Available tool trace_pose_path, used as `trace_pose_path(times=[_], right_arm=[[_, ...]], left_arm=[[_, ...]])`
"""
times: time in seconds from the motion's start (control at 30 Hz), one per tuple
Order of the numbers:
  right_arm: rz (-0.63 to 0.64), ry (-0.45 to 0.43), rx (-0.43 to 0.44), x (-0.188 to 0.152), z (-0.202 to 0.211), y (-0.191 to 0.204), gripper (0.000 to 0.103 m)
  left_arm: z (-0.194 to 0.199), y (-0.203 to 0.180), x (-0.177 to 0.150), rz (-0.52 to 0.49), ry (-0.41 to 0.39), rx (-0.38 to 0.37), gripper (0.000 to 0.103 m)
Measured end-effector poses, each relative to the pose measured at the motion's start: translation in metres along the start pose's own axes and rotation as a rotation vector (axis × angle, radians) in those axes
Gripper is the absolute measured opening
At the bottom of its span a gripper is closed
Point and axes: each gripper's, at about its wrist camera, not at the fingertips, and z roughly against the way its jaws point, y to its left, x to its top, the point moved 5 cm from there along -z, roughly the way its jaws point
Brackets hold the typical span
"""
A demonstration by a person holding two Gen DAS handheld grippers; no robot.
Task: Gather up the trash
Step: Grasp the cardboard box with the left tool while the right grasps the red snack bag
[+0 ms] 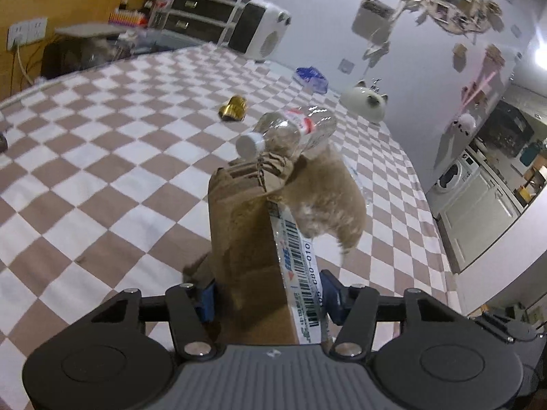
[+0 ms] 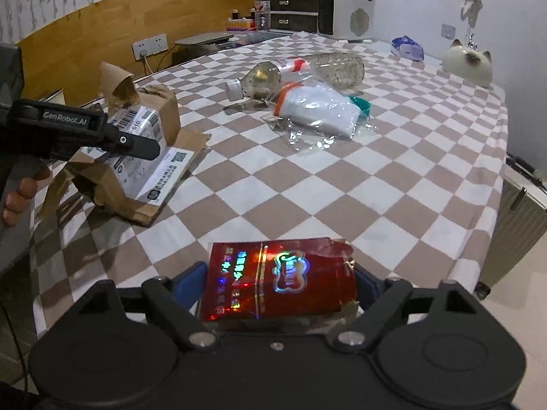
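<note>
My left gripper (image 1: 266,294) is shut on a torn brown cardboard box (image 1: 246,239) with a barcode label; it also shows in the right wrist view (image 2: 136,150), at the table's left, with the left gripper body (image 2: 68,133) over it. My right gripper (image 2: 280,283) is shut on a shiny red packet (image 2: 277,280), held above the near table edge. An empty clear plastic bottle (image 2: 290,71) lies on the checkered cloth, also in the left wrist view (image 1: 294,130). A white plastic bag with clear wrap (image 2: 318,112) lies beside it. A crushed gold can (image 1: 232,107) lies farther off.
The checkered tablecloth (image 2: 393,188) covers the table. At the back stand a white heater (image 2: 345,12), a dark drawer unit (image 2: 294,0), an upright water bottle (image 2: 261,8), a blue bag (image 2: 408,48) and a cat-shaped ornament (image 2: 468,63). The table edge drops off at right.
</note>
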Motion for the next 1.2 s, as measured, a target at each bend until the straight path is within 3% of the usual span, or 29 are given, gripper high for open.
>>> trace_pose_path(times=[0.57,0.9,1.2], right_arm=[[-0.116,-0.177,-0.075,0.005,0.057,-0.010,0.083],[-0.196,-0.276,-0.152,-0.019,0.109,-0.034,0.083],[-0.296,-0.318,-0.267,-0.072,0.167,-0.083,0.083]], left_arm=[[0.058,-0.060,-0.022,-0.194,-0.149,0.009,0.056],[0.065,-0.126,-0.048,-0.299,-0.170,-0.088,0.056],[0.048,-0.204,-0.083,-0.398,-0.145,-0.185,0.056]])
